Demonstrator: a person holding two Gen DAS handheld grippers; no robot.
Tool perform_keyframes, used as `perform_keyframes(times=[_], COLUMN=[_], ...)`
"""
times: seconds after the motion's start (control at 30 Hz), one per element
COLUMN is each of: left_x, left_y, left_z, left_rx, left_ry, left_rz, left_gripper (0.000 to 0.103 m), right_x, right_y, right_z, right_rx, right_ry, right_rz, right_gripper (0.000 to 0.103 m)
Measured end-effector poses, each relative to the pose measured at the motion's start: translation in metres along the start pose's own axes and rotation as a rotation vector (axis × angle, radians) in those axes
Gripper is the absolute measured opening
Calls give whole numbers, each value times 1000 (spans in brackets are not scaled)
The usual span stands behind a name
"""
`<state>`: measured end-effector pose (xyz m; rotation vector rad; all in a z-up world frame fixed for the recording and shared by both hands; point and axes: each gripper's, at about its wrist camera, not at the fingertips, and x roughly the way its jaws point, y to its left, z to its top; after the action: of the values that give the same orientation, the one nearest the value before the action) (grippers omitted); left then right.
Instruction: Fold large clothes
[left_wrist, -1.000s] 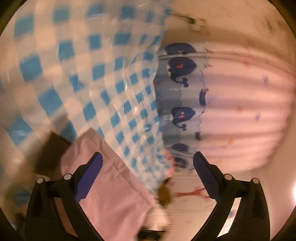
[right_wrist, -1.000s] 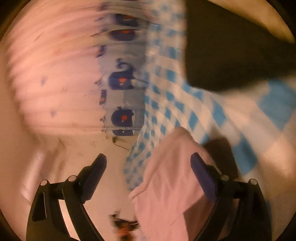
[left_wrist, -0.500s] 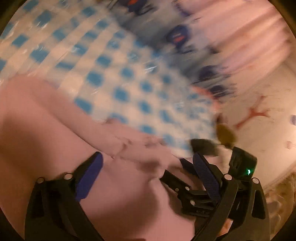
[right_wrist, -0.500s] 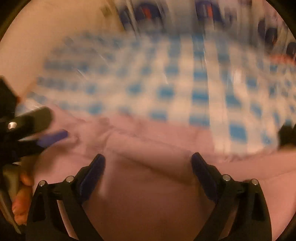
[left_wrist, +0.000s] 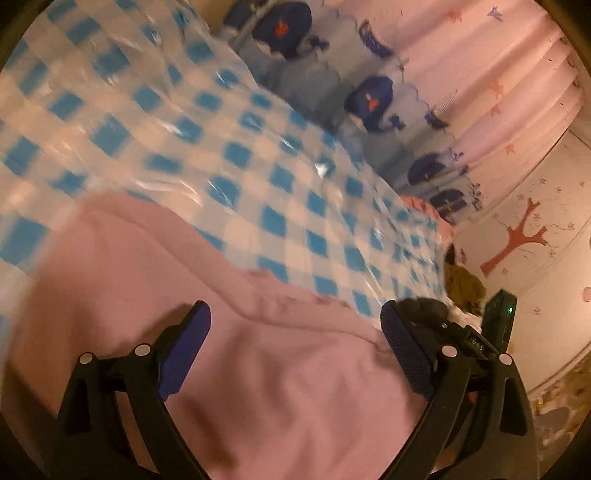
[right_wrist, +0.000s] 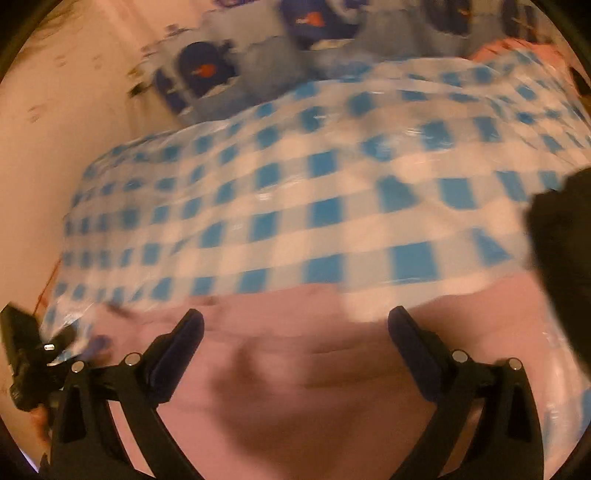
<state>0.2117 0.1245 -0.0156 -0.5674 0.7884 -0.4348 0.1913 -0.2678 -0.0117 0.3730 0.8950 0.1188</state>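
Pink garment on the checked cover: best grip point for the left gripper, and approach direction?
Take the pink garment at its raised, wrinkled far edge against the checked cover. Probably come from above and behind with the left gripper: that ridge stands proud, the rest lies flat.

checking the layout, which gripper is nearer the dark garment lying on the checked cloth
Right. The dark garment lies just up and right of the right gripper, whose jaws are opening over the pink garment. The left gripper sits on the right gripper's far side.
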Motion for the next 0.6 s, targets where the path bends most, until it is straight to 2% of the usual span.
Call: perform_keyframes(times=[0.07,0.1,0.13,0.17,0.23,0.33,0.4,0.5,0.6], left_x=[1,5,13,16,22,33,28,-18,-62], left_y=[29,43,63,71,73,68,61,49,37], left_z=[-1,-3,-7,-8,-12,-20,-16,-17,-33], left_rx=[-56,-97,-164,-182,-144,-90,-85,-79,23], left_ry=[5,14,30,14,-13,1,13,-56,-125], left_rz=[23,-5,-78,-100,-99,-45,-22,-50,-6], left_gripper=[89,89,89,89,89,89,89,89,92], right_x=[19,36,44,45,44,46,32,-17,-59], right_y=[-27,-44,-54,-60,-60,-63,-66,-65,-47], right_z=[-9,-20,-27,-31,-36,-36,-31,-32,-48], right_rx=[34,79,121,140,123,136,161,208,77], right_ry=[51,96,108,79,37,41,43,-83,-110], right_rz=[-28,6,53,83,96,115,140,167,15], right_gripper=[96,96,96,96,96,96,96,96,96])
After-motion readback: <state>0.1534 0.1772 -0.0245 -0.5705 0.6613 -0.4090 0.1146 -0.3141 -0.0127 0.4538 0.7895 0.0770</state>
